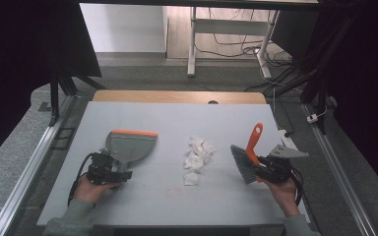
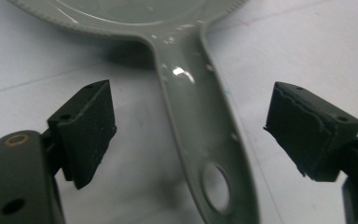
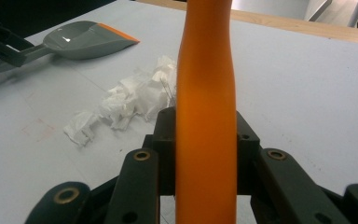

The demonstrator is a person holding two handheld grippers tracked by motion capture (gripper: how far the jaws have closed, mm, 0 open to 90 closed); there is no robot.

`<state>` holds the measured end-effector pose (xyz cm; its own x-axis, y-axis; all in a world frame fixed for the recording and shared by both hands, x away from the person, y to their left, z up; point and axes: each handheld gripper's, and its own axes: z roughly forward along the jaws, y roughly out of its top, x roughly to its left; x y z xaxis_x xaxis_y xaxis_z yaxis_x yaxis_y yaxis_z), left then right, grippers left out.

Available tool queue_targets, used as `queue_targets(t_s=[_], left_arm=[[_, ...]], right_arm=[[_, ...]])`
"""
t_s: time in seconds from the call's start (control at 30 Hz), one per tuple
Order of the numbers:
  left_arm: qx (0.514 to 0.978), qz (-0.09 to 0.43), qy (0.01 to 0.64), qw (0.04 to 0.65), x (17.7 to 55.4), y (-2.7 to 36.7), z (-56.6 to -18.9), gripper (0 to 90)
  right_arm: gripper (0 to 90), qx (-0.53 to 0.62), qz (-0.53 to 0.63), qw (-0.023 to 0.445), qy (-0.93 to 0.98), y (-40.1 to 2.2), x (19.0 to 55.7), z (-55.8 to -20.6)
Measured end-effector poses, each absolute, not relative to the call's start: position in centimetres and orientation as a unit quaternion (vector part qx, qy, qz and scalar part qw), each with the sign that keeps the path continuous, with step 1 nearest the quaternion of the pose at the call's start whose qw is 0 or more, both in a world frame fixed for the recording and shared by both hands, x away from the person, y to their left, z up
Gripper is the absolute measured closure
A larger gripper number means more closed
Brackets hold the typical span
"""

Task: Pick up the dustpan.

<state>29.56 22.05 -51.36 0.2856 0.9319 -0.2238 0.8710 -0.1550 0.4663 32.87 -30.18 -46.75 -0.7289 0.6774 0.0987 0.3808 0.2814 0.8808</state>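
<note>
A grey dustpan (image 1: 130, 145) with an orange lip lies flat on the left of the white table, its handle pointing toward me. My left gripper (image 1: 113, 167) stands open astride that handle (image 2: 196, 121); both pads (image 2: 91, 126) are apart from it. My right gripper (image 1: 267, 168) is shut on the orange handle (image 3: 206, 93) of a hand brush, whose grey bristles (image 1: 241, 163) point left and down near the table. A pile of crumpled white paper scraps (image 1: 197, 157) lies between dustpan and brush. From the right gripper view, the dustpan (image 3: 81, 42) sits beyond the scraps (image 3: 130, 100).
The white table top (image 1: 177, 118) ends in a wooden strip (image 1: 177, 96) at the far edge. Metal rails (image 1: 34, 162) run along both sides. Desk legs and cables (image 1: 236, 49) stand on the floor behind.
</note>
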Motion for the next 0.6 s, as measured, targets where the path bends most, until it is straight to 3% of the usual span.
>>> queue_targets(t_s=[0.17,0.6], left_arm=[[0.752,0.056,0.601,0.264,30.2,22.1,-51.9,20.9],[0.731,0.037,0.614,0.294,31.2,22.5,-52.5,48.0]], right_arm=[[70.3,0.337,0.494,0.151,0.787,-30.1,32.9,-46.8],[70.2,0.338,0.489,0.153,0.789,-30.1,32.9,-46.9]])
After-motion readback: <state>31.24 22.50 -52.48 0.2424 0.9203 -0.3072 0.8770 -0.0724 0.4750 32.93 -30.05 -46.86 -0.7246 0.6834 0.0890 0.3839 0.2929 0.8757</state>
